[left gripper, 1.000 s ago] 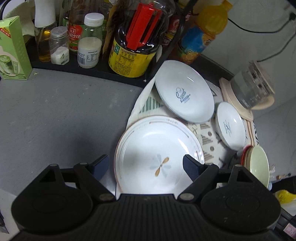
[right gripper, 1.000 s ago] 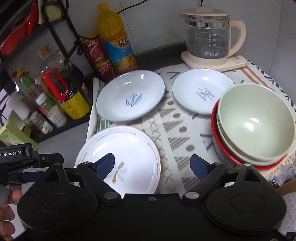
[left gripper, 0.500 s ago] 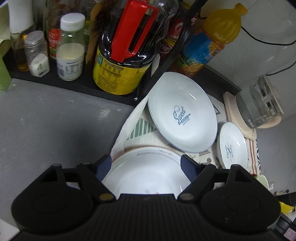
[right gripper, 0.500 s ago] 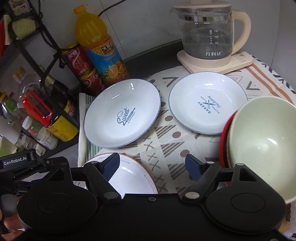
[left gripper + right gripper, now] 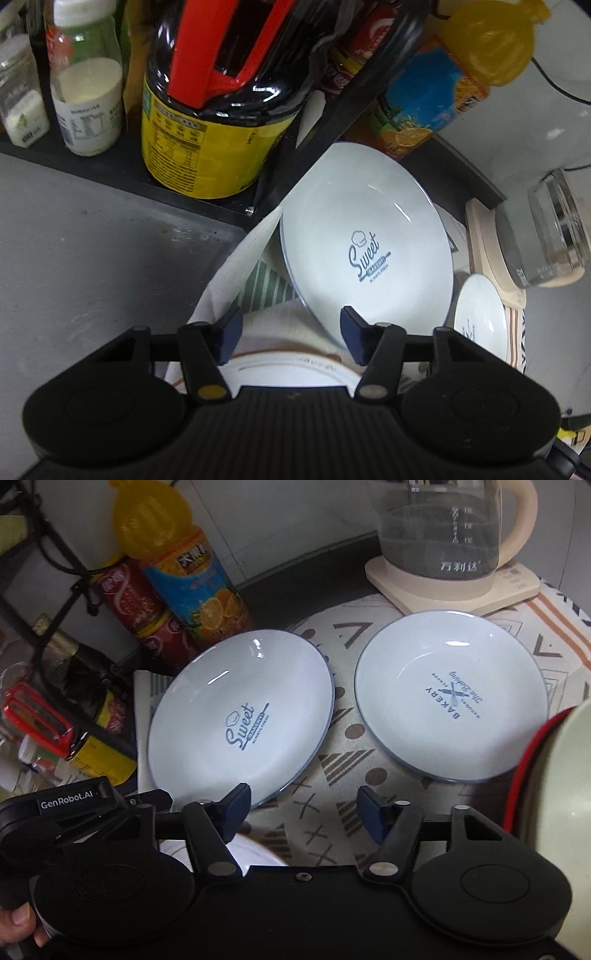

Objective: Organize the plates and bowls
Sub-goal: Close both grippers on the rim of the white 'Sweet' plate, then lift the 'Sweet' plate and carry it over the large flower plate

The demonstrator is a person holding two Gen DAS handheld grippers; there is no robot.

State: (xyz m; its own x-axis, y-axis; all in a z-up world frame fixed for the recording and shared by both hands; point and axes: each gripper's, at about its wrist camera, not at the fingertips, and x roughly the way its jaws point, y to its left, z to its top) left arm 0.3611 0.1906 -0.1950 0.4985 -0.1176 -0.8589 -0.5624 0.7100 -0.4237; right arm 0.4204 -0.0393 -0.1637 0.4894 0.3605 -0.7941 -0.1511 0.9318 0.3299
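Note:
A white plate printed "Sweet" (image 5: 365,236) (image 5: 240,716) lies on the patterned cloth. A smaller "Bakery" plate (image 5: 450,694) (image 5: 480,317) lies to its right. A brown-rimmed plate (image 5: 291,373) sits under my left gripper. Stacked bowls, pale green in red (image 5: 554,786), are at the right edge. My left gripper (image 5: 291,336) is open and empty, its right finger at the Sweet plate's near rim. My right gripper (image 5: 304,812) is open and empty, over the cloth between the two plates' near rims.
A black rack (image 5: 332,122) with a soy sauce jug (image 5: 218,122), jars and bottles stands behind the Sweet plate. An orange juice bottle (image 5: 184,572) and red cans (image 5: 136,605) stand at the back. A glass kettle (image 5: 454,535) on its base is behind the Bakery plate. Grey counter (image 5: 92,258) lies left.
Both grippers moved forward toward the back plates. The brown-rimmed plate has slid almost out of view beneath them, and the Sweet and Bakery plates look larger and closer.

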